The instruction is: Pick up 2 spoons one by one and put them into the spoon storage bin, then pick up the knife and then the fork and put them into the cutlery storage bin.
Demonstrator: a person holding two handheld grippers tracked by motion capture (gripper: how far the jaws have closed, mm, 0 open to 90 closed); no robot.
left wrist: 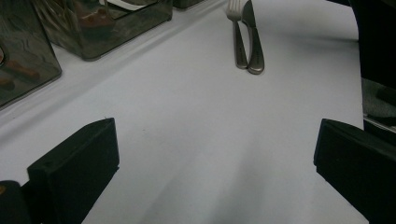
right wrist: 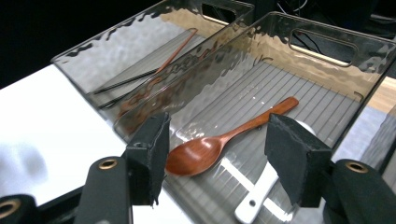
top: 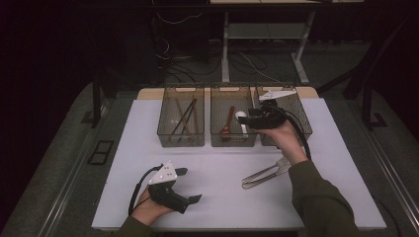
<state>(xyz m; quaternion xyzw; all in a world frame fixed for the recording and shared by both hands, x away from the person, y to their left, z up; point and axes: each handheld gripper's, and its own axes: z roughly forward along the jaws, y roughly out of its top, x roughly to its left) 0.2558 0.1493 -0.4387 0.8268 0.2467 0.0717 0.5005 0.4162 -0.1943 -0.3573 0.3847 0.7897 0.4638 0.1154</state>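
Note:
My right gripper hovers over the middle clear bin at the back of the white table. In the right gripper view the gripper is open with nothing held. Below it a brown wooden spoon and a white spoon lie on the bin's ribbed floor. My left gripper rests at the table's front left, open and empty; its jaws stand wide apart in the left gripper view. A metal fork and knife lie side by side on the table.
The left bin holds dark chopsticks. A third clear bin stands at the right, behind my right hand. Bare white tabletop lies between the bins and the front edge. Desk legs and cables are behind the table.

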